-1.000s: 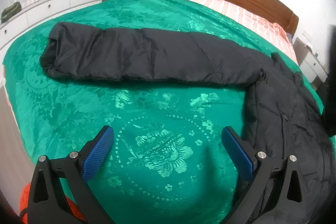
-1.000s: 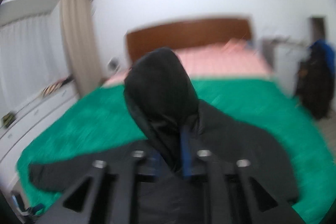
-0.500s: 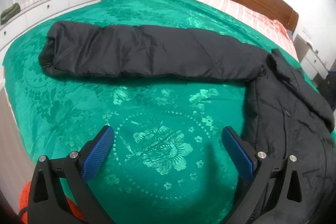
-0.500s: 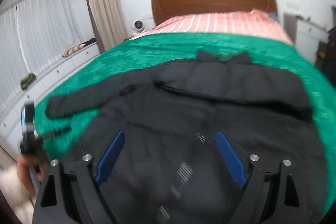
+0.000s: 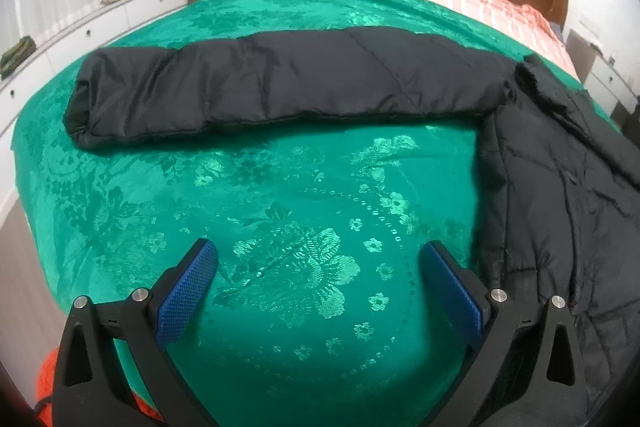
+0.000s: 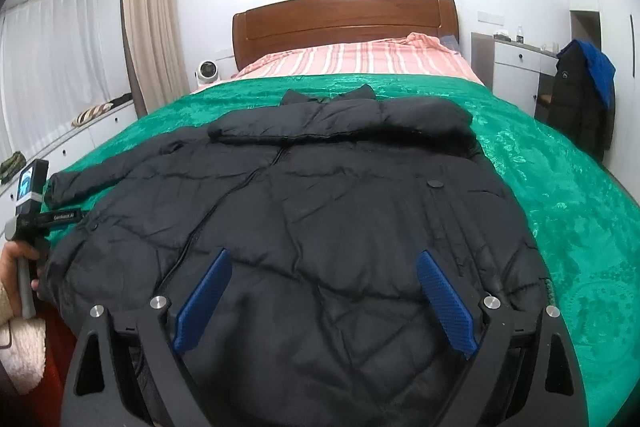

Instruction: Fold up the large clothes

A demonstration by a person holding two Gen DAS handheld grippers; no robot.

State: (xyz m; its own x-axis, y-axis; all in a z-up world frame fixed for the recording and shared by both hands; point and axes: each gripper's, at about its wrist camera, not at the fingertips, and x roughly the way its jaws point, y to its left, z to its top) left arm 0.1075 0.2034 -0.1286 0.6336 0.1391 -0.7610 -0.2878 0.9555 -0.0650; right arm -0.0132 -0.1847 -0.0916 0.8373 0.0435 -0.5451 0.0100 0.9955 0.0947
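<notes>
Black quilted nylon covers most of the bed: the padded jacket (image 6: 320, 211) lies spread flat, front up, on the green bedspread (image 5: 280, 219), collar toward the wooden headboard (image 6: 344, 19). We judge the fold to be only partly under way. One sleeve (image 6: 340, 121) is already laid across the chest, just below the collar, while the other sleeve (image 5: 280, 87) stretches straight out sideways over the bedspread, well apart from the body of the jacket. The body itself is not folded at all, so bringing in that outstretched sleeve and doubling the torso remain to be done.

We hold nothing at present. The left gripper (image 5: 320, 267) hovers above bare bedspread, near the jacket's side edge, its jaws wide apart. The right gripper (image 6: 324, 283) hangs over the lower hem, jaws equally wide, with no fabric between them. A second dark coat (image 6: 580, 99) hangs on a chair at the room's far side.
</notes>
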